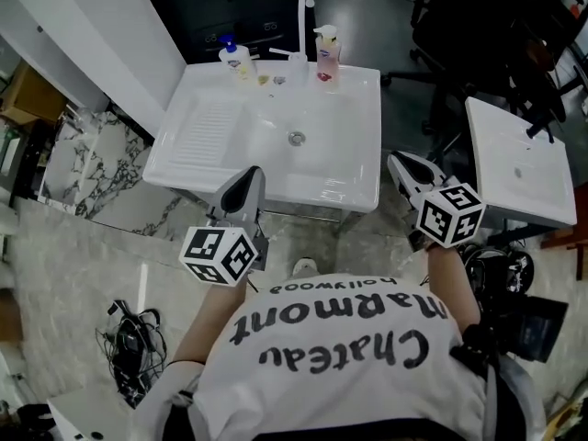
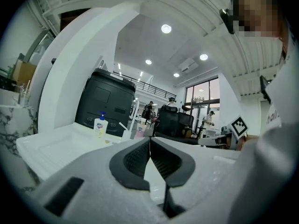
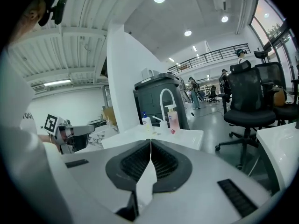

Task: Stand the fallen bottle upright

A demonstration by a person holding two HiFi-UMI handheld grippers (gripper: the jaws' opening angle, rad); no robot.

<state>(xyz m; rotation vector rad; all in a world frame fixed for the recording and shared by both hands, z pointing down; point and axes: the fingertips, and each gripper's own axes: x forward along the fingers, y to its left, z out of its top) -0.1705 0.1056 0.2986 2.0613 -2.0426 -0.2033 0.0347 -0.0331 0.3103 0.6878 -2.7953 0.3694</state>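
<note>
Both sets of jaws are pressed together with nothing between them. The left gripper (image 1: 249, 178) sits at lower centre-left of the head view and the right gripper (image 1: 398, 163) at centre-right, each pointing up the frame toward the white sink (image 1: 354, 168). The left gripper's tips overlap the near rim of that sink in the picture, while the right gripper's tips lie just off its lower right corner. Neither gripper touches a bottle. Well apart from both, at the top of the head view along the sink's far rim, two pump bottles stand upright. The white bottle (image 1: 238, 62) with a blue pump is left of the faucet (image 1: 304, 12), and the pink bottle (image 1: 327, 59) with a white pump is just right of it. In the left gripper view the white bottle shows up and to the left of the closed tips. In the right gripper view both bottles and the faucet arch appear just above the tips. A second sink (image 1: 519, 168) fills the right edge of the head view, with a black chair (image 1: 478, 21) at upper right and a tangle of cables (image 1: 129, 343) on the floor (image 1: 83, 246) at lower left.
</note>
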